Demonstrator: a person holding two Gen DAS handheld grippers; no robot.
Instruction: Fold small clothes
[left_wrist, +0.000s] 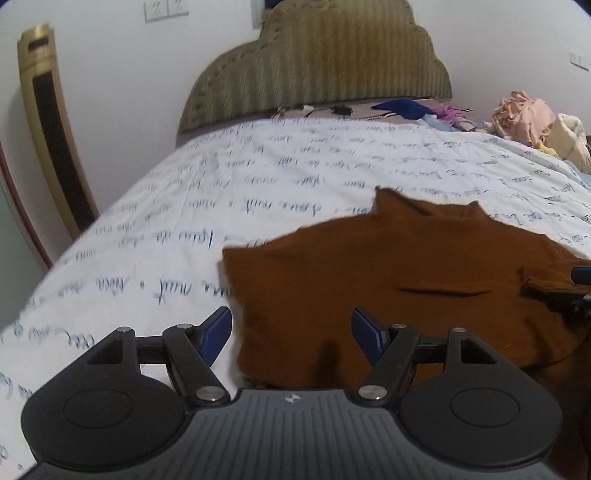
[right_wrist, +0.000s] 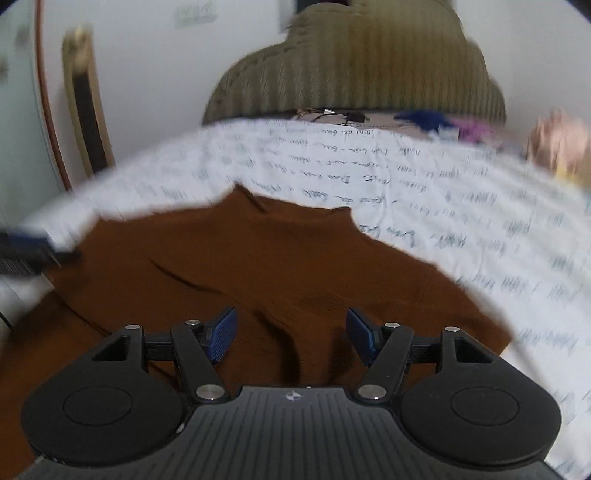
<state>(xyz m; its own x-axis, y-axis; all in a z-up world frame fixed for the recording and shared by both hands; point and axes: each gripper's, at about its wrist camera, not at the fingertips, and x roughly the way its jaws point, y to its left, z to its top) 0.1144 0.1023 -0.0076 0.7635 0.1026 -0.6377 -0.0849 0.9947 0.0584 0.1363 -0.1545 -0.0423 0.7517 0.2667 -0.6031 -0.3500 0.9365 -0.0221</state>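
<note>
Your left gripper (left_wrist: 290, 334) stands wide open above the near left edge of the brown garment (left_wrist: 388, 288). Nothing is between its blue pads (left_wrist: 216, 332); the left pad is over the sheet and the right pad is over the cloth. Your right gripper (right_wrist: 291, 334) is also open, with a clear gap between its blue pads (right_wrist: 221, 332), and it hangs over the middle of the brown garment (right_wrist: 277, 266) without holding it. I cannot tell if the pads touch the fabric.

The garment lies spread on the white bed sheet (left_wrist: 184, 206) with blue handwriting print, collar pointing to the olive headboard (left_wrist: 325, 70). Some creases cross the cloth. In the left view, the other gripper (left_wrist: 580, 288) shows at the right edge, at the garment's side. Near the headboard lie a dark blue cloth (left_wrist: 402, 107) and a purple one, and at the far right a heap of pink and cream clothes (left_wrist: 528, 122). A gold and black tower fan (left_wrist: 51, 133) stands by the wall. The right view is blurred.
</note>
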